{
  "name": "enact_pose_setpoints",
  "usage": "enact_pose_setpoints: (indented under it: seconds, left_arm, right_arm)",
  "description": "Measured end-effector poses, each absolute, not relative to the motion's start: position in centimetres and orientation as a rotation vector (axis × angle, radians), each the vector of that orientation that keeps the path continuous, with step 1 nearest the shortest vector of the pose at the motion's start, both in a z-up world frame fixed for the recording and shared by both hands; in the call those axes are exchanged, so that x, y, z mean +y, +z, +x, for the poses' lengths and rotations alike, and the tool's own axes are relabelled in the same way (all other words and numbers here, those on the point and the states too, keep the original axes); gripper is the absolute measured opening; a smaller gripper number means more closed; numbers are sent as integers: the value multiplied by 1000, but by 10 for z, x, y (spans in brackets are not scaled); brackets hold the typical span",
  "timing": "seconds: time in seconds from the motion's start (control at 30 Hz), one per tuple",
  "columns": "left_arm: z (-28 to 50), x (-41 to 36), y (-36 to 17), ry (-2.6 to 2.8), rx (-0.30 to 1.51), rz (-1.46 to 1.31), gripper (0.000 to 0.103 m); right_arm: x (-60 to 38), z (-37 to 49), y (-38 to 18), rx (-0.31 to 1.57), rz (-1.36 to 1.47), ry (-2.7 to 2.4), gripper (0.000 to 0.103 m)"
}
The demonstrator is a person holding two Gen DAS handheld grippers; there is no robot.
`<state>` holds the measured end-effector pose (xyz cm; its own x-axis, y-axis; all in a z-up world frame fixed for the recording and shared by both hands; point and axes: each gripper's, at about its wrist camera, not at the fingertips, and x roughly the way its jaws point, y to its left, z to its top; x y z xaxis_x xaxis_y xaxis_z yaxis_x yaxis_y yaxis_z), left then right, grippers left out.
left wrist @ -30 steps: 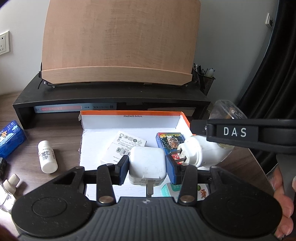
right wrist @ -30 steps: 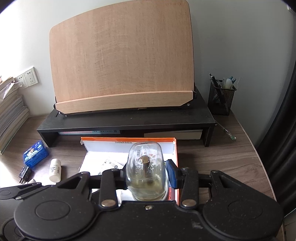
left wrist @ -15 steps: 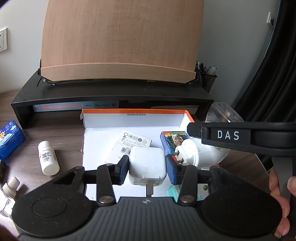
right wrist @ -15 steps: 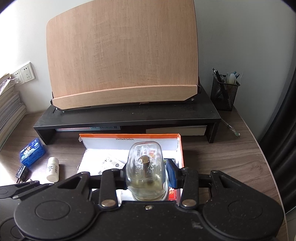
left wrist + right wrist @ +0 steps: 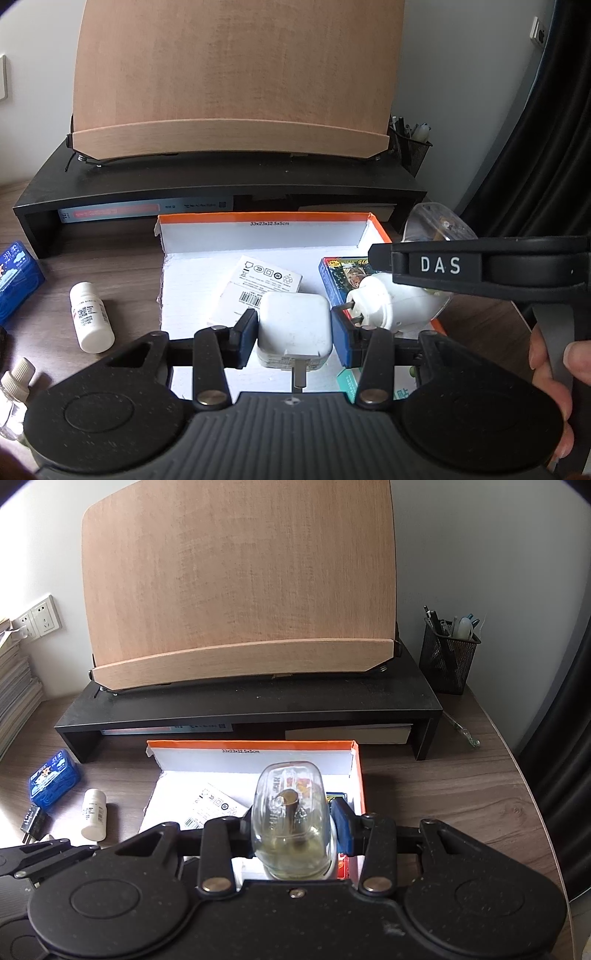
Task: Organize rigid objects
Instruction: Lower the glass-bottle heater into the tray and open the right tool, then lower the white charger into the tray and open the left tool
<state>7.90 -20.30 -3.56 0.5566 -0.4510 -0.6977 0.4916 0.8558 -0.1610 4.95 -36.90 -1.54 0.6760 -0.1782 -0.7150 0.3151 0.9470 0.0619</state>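
Observation:
My left gripper (image 5: 294, 334) is shut on a white square charger (image 5: 294, 317), which hangs over the white floor of the open orange-rimmed box (image 5: 266, 236). My right gripper (image 5: 291, 830) is shut on a plug-in vaporizer with a clear liquid bottle (image 5: 290, 812). In the left wrist view its white plug end (image 5: 384, 301) sits just right of the charger, above the box's right side. A white barcode carton (image 5: 258, 284) and a colourful card pack (image 5: 338, 275) lie inside the box.
Left of the box on the wooden desk lie a white pill bottle (image 5: 90, 317), a blue pack (image 5: 16, 280), a small dropper bottle (image 5: 13, 387) and a black plug (image 5: 33, 821). Behind stands a black riser (image 5: 258, 705) with a wooden bookstand (image 5: 240, 590). A mesh pen cup (image 5: 448, 657) is at the right.
Both grips are unchanged. The views have drifted only slightly, and the charger and vaporizer still hang over the box.

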Motion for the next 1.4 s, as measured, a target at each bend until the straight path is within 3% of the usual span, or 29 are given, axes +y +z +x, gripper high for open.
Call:
enact_pose_setpoints:
  seconds: [0.73,0.83,1.03,1.17,1.4]
  left_arm:
    - [81,-207,-45,-566,826,59,43]
    - [80,-208,-45,-571,826,66,43]
    - [79,-211,-47,-583,832,68,43]
    - [76,-214,-50,-594,848,75,43]
    - [78,-212,-59,-588,891,41,42]
  right_arm:
    - [-373,76,-31,823,174,-263,50]
    - [-378,71,-21,745,213,-252,63]
    - [-380,52,-2,656,191,-276,63]
    - [-383,30,13,586,202,-280,72]
    - [-383,0,25,546,205,-290,76]
